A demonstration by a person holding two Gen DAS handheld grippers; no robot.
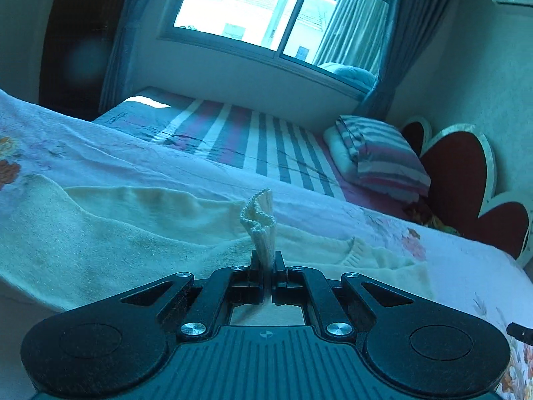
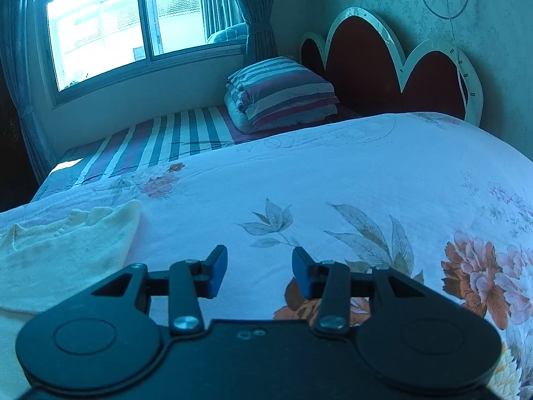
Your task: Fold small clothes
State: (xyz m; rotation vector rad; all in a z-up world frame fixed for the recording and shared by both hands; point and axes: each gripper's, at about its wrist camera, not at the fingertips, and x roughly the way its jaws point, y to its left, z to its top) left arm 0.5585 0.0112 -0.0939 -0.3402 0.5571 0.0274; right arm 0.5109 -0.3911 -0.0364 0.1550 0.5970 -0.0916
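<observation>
A cream knitted sweater (image 1: 100, 233) lies spread on the floral bedspread (image 1: 140, 166). My left gripper (image 1: 266, 260) is shut on a ribbed cuff (image 1: 261, 220) of that sweater, which sticks up between the jaws. In the right wrist view the sweater (image 2: 66, 246) shows at the lower left. My right gripper (image 2: 260, 266) hovers over bare floral bedspread (image 2: 333, 180) to the right of it, jaws open with nothing between the blue pads (image 2: 218, 271).
Beyond the bedspread lies a striped sheet (image 1: 233, 133) with a folded striped quilt (image 2: 283, 93) by the scalloped red headboard (image 2: 366, 63). A window (image 1: 266, 10) with curtains is behind the bed. A cable (image 2: 456, 33) hangs on the wall.
</observation>
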